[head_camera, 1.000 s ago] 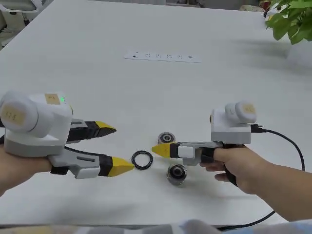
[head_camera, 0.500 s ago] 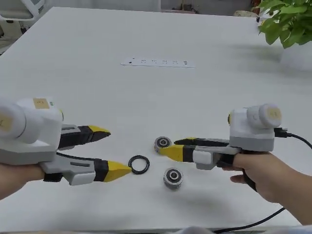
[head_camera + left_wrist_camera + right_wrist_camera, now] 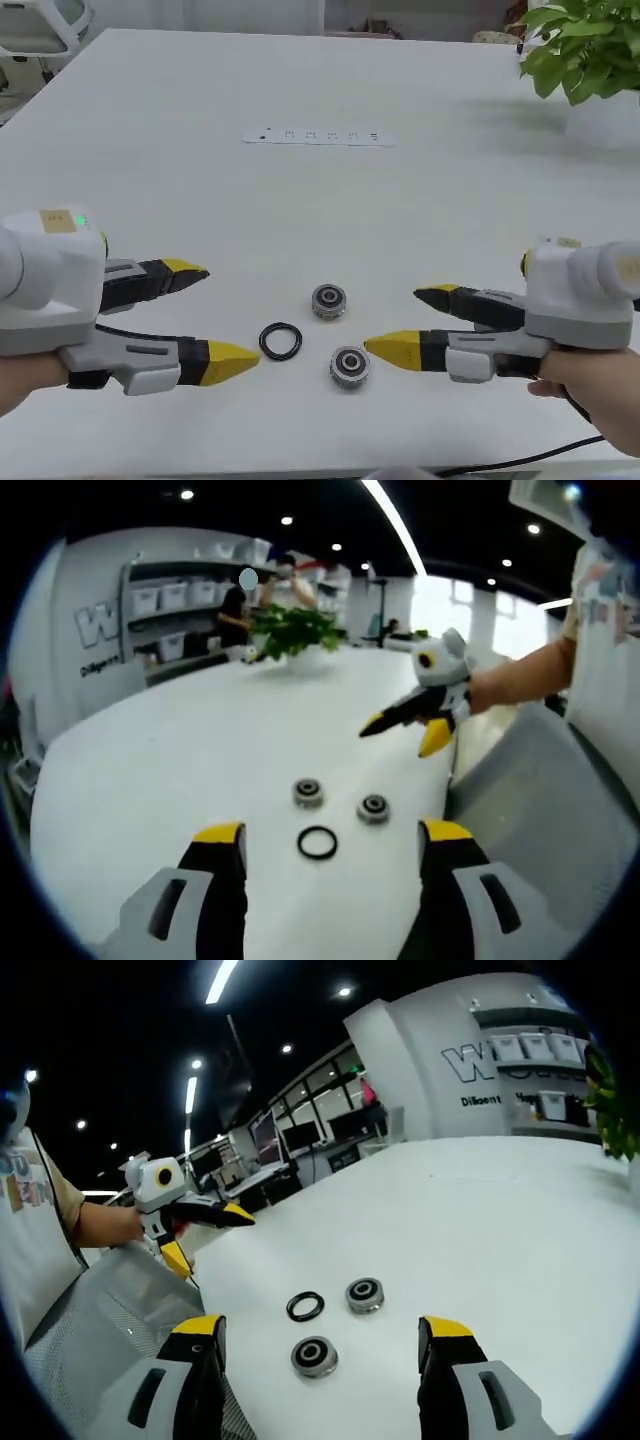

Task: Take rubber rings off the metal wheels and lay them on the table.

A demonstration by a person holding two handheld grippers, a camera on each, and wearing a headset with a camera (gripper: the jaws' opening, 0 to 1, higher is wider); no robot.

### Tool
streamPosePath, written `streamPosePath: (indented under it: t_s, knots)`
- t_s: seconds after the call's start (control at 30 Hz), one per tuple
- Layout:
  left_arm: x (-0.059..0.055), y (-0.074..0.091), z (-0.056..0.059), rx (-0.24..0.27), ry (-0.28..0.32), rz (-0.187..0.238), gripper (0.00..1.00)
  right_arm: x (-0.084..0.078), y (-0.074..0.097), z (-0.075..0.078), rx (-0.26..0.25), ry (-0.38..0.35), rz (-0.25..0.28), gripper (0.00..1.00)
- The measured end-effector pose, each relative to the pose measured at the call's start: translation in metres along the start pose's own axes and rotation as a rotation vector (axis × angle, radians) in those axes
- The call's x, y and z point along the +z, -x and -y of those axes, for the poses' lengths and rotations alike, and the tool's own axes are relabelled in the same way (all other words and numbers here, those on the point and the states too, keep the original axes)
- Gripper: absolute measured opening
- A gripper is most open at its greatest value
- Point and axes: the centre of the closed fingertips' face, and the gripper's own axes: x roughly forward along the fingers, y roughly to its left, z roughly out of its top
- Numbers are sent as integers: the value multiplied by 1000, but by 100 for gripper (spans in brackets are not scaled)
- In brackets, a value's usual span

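Two small metal wheels lie on the white table: one (image 3: 328,300) farther back, one (image 3: 349,365) nearer me. A loose black rubber ring (image 3: 280,340) lies flat to their left. My left gripper (image 3: 205,315) hovers open at the left, its yellow tips pointing toward the ring. My right gripper (image 3: 410,322) hovers open at the right, beside the near wheel. In the left gripper view the ring (image 3: 317,842) sits ahead between the jaws, with wheels (image 3: 308,792) (image 3: 373,807) beyond. In the right gripper view the ring (image 3: 305,1306) and wheels (image 3: 364,1295) (image 3: 313,1355) lie ahead.
A white power strip (image 3: 318,137) lies flat at mid-table. A potted green plant (image 3: 585,60) stands at the far right corner. A black cable (image 3: 520,460) trails from the right gripper along the near table edge. A white chair (image 3: 40,30) stands beyond the far left corner.
My right gripper has drawn back to the right, away from the wheels, and its jaws have opened. The left gripper has shifted slightly left. The head camera has tilted.
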Motion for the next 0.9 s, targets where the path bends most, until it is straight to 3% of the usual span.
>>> streamPosePath:
  t_s: [0.17,0.33,0.73,0.9]
  knots:
    - [5,5,3,9,-11,16,73,-3,12,0,-23,38,1,86]
    - [5,8,7,16,-10,21,76,-10,22,-3,-45,104,-34,90]
    - [10,23,11,56,-7,54,80,-20,40,-10,-85,171,-64,95]
    - [5,28,9,72,2,52,81,-24,42,-7,-100,186,-76,95]
